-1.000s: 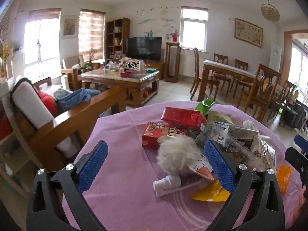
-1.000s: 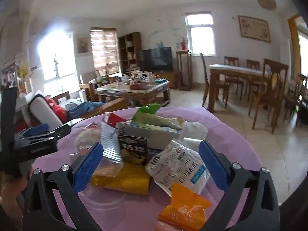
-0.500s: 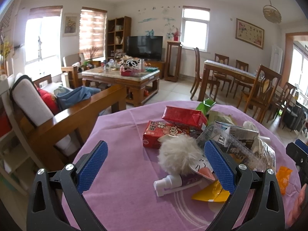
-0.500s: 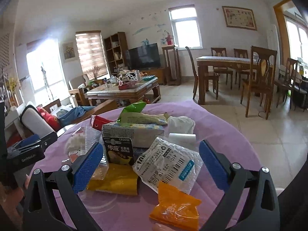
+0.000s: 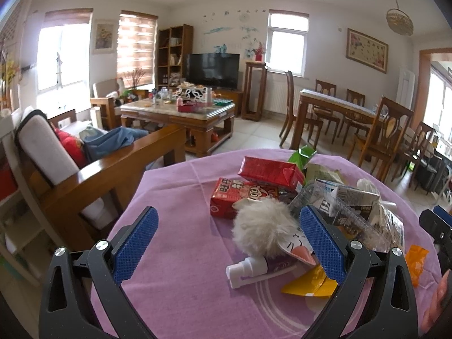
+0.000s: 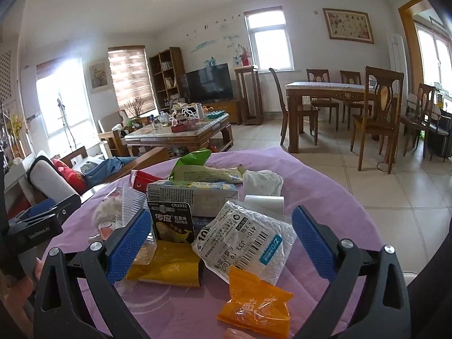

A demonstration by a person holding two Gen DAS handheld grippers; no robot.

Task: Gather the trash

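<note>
Round table [image 5: 175,254], purple cloth: trash heaped toward the far and right edge, the near-left part bare.

- Red carton [image 5: 243,197], lying flat at the heap's left side; a second red pack [image 5: 268,169] rests on top of it.
- White fluffy ball [image 5: 262,228], in front of the carton, touching a white pump tube [image 5: 248,268] on the cloth.
- Grey box [image 6: 192,195], heap centre, with a battery card [image 6: 172,220] leaning against it.
- Labelled clear bag [image 6: 245,240], draped over the yellow packet [image 6: 166,265].
- Orange wrapper [image 6: 257,305], loose, nearest the near edge.
- Crumpled tissue [image 6: 262,180], far side.

Left gripper [image 5: 226,245]: jaws spread wide, empty, hanging over the fluffy ball, likely lined up for a first pick.
Right gripper [image 6: 217,240]: jaws spread, empty, straddling the clear bag.

No bin in view; nothing collected yet, by my judgement.
</note>
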